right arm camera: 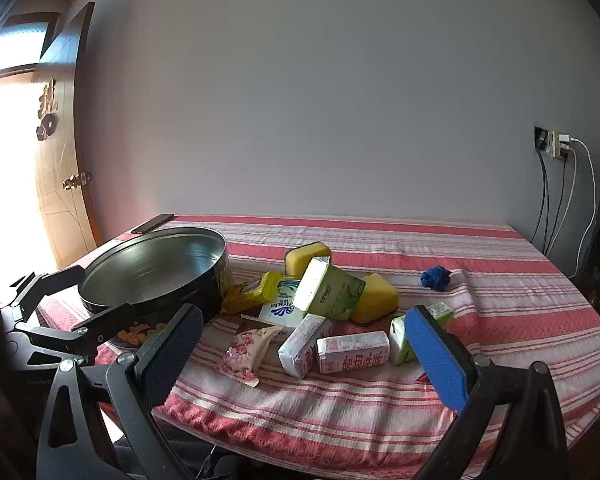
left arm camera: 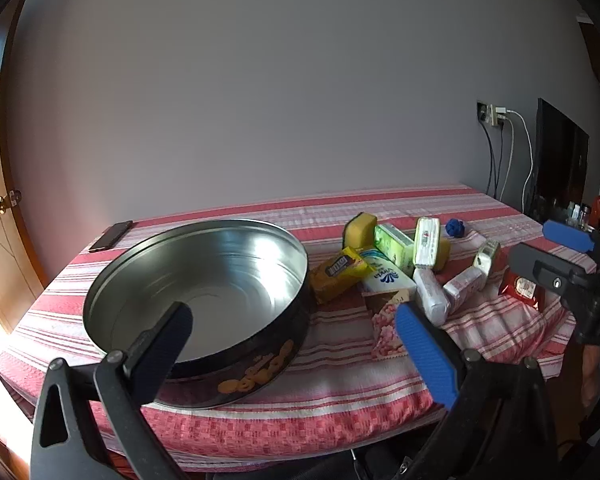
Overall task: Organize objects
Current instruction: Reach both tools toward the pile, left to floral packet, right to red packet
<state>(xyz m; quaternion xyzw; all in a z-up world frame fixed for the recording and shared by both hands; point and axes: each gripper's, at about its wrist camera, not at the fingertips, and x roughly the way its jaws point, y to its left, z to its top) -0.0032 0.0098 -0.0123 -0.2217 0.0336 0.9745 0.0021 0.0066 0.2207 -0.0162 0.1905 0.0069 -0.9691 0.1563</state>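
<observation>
Start of sorting; nothing yet in tin (left arm camera: pixel 204 280); tin empty at left on worktop (right arm camera: pixel 480 280); pile of packets (right arm camera: pixel 320 320) just right of tin, some leaning on each other; left gripper (left arm camera: pixel 296 344) fingers wide apart, holding nothing, near tin; right gripper (right arm camera: pixel 312 356) fingers wide apart, empty, facing pile; next move, I judge: right gripper closes on one near packet, carries it into tin.
</observation>
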